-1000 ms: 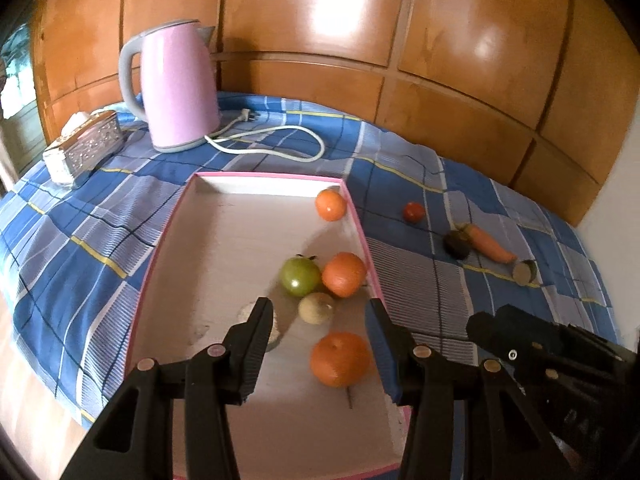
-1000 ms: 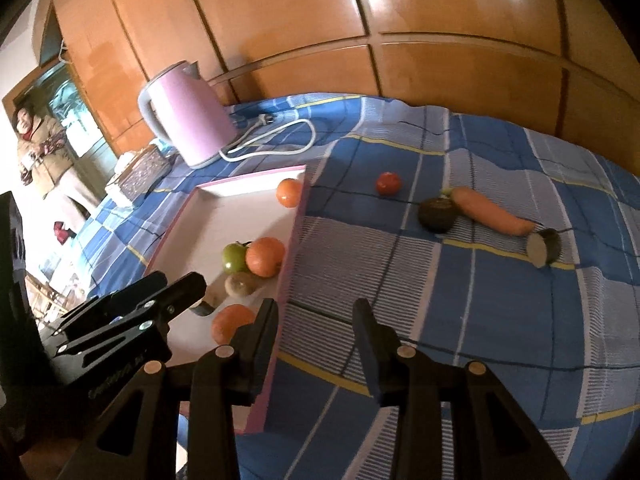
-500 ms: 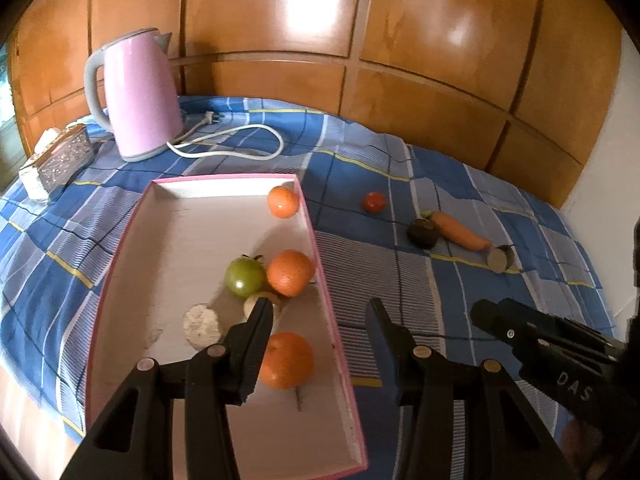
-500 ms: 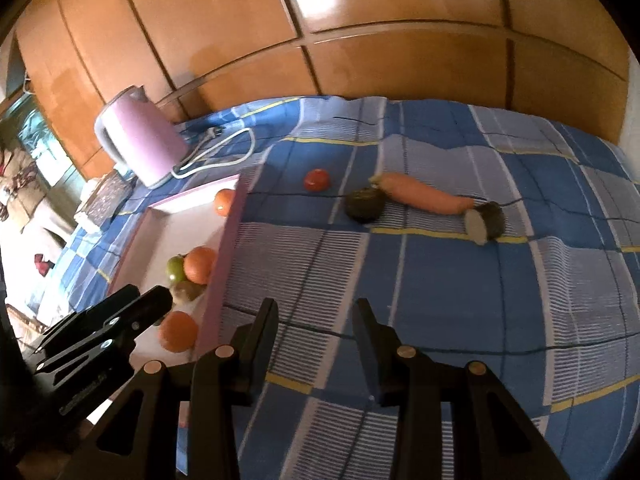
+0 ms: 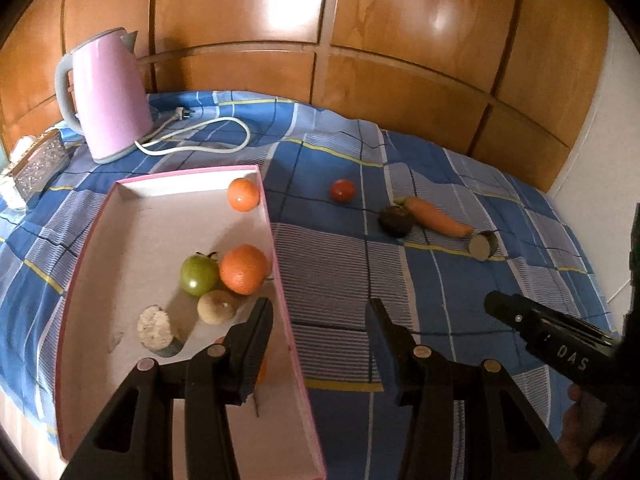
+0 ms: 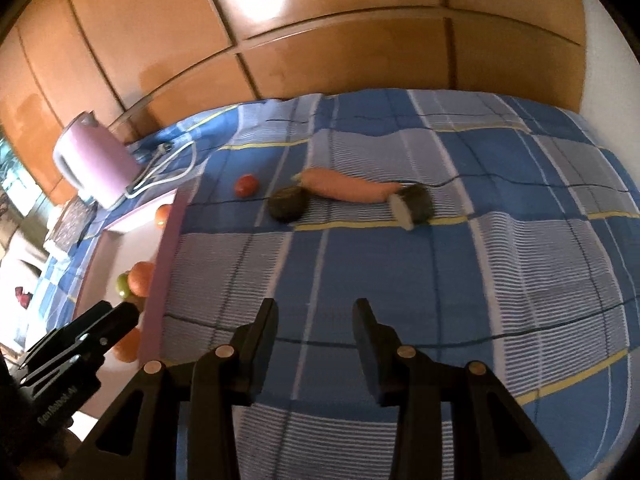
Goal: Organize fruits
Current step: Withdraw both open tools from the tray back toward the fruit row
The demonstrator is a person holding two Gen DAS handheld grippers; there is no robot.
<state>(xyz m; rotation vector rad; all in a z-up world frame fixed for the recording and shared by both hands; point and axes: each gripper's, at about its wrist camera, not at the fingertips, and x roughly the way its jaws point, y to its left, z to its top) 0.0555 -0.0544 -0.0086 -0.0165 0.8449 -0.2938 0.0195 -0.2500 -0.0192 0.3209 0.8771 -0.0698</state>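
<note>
Both grippers, left gripper (image 5: 318, 320) and right gripper (image 6: 314, 320), have swung rightward, jaws apart and empty; oranges (image 5: 243, 269) and a green tomato (image 5: 199, 277) sit in the pink-rimmed tray (image 5: 282, 300), the red tomato (image 5: 343, 190) remaining on the cloth

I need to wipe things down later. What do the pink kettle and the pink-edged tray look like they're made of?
The kettle: likely painted metal or plastic, smooth satin pink with a grey handle. The tray: probably cardboard or thin board, with a matte, scuffed off-white floor and thin straight pink-edged walls.
</note>
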